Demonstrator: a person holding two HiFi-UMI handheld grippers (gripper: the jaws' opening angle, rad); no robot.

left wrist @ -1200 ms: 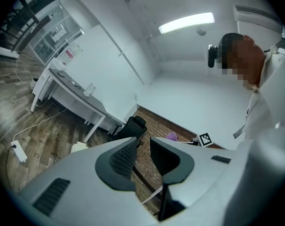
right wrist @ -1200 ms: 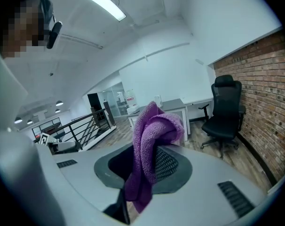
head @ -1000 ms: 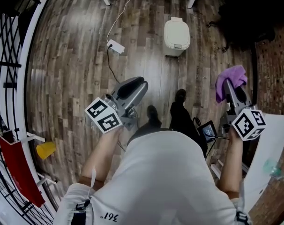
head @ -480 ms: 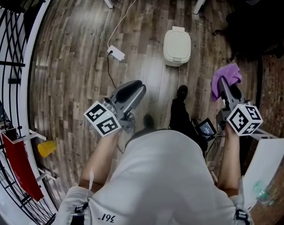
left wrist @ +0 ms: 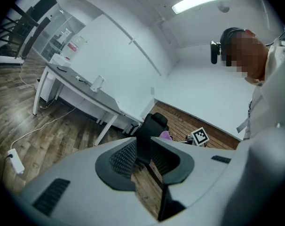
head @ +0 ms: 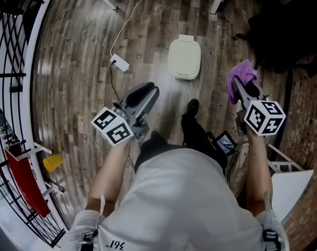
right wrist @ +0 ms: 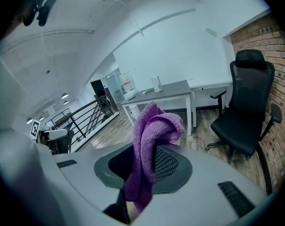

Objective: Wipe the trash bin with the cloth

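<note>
In the head view the cream trash bin (head: 184, 59), lid closed, stands on the wood floor ahead of my feet. My right gripper (head: 237, 88) is right of the bin and apart from it, shut on a bunched purple cloth (head: 240, 78). The right gripper view shows the cloth (right wrist: 152, 140) pinched between the pads and flopping over them. My left gripper (head: 144, 94) hovers left of and nearer than the bin. In its own view the left gripper (left wrist: 143, 157) is empty, its jaws a narrow gap apart with floor showing through.
A white power strip (head: 119, 63) and its cable lie left of the bin. Black railing (head: 12, 61) runs along the left, with a yellow cup (head: 52, 162) near it. A black office chair (right wrist: 246, 112) stands right of the bin, a grey desk (right wrist: 161, 93) behind it.
The bin has come nearer and shifted left in the head view as the person stepped forward. The right gripper with the cloth has moved up toward the bin's right side.
</note>
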